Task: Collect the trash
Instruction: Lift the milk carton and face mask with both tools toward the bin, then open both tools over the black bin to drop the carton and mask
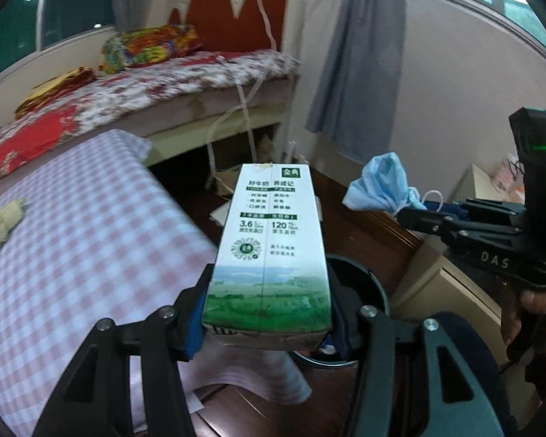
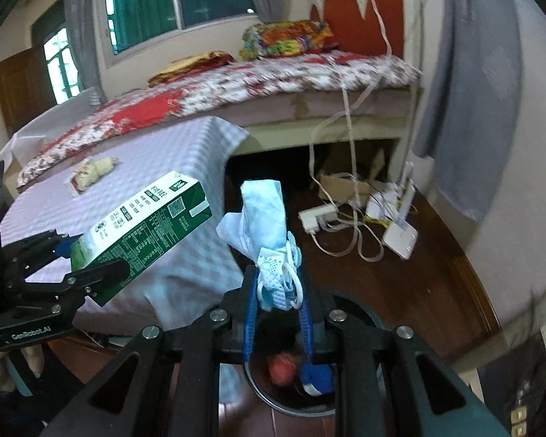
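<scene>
The left gripper [image 1: 267,324] clamps its jaws on the bottom end of a milk carton [image 1: 269,251], its length jutting past them, so it can drop into the bin [image 1: 376,291] just beneath. The right gripper [image 2: 278,313], jaws narrow, pinches a crumpled blue face mask [image 2: 265,218] above that bin. The carton is white and green, uncrushed.

Green-and-white milk carton [image 1: 269,255], pale blue face mask [image 2: 264,225] — behind them a pink-and-white checked tablecloth [image 1: 72,225] and red floral bedspread [image 2: 236,83].

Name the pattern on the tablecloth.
Pink-and-white checks on the tablecloth, clearest in the left wrist view.
</scene>
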{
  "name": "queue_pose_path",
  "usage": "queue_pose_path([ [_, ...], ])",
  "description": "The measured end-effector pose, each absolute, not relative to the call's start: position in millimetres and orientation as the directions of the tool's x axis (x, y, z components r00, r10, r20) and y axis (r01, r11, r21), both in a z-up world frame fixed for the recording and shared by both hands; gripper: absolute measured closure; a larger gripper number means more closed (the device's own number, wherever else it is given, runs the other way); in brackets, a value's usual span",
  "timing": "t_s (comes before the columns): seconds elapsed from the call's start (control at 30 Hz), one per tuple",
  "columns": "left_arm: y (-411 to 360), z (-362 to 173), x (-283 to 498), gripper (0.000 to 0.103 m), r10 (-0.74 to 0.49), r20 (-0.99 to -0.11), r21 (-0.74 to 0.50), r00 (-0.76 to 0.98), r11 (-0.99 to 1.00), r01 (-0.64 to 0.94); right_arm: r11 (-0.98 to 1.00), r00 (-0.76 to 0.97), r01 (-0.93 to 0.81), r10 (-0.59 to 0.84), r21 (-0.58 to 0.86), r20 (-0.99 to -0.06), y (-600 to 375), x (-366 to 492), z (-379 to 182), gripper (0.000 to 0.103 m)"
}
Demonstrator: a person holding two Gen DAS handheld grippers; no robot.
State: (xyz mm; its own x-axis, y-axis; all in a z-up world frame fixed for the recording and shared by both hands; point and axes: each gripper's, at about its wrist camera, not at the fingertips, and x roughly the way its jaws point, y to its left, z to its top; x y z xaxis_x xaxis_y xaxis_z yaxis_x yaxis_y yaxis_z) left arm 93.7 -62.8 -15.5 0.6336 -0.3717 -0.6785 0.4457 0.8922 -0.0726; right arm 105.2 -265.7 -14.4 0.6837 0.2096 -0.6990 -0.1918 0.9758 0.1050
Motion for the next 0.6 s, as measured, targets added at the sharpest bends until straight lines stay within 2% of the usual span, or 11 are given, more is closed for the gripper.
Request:
queue_pose_path([
  [0.27, -104, -39, 86, 0.048, -0.428, -0.717, -0.103, 0.550, 0.846, 0.524, 0.991, 0.648, -0.101, 0.134, 0.090, -0.750, -305, 83, -41, 0.081],
  [0.6, -126, -77, 85, 0.048, -0.420, -0.772, -0.138, 0.477, 0.844, 0.518, 0.997, 0.597, -0.073, 0.072, 0.035, -0.799, -318, 75, -79, 0.081],
])
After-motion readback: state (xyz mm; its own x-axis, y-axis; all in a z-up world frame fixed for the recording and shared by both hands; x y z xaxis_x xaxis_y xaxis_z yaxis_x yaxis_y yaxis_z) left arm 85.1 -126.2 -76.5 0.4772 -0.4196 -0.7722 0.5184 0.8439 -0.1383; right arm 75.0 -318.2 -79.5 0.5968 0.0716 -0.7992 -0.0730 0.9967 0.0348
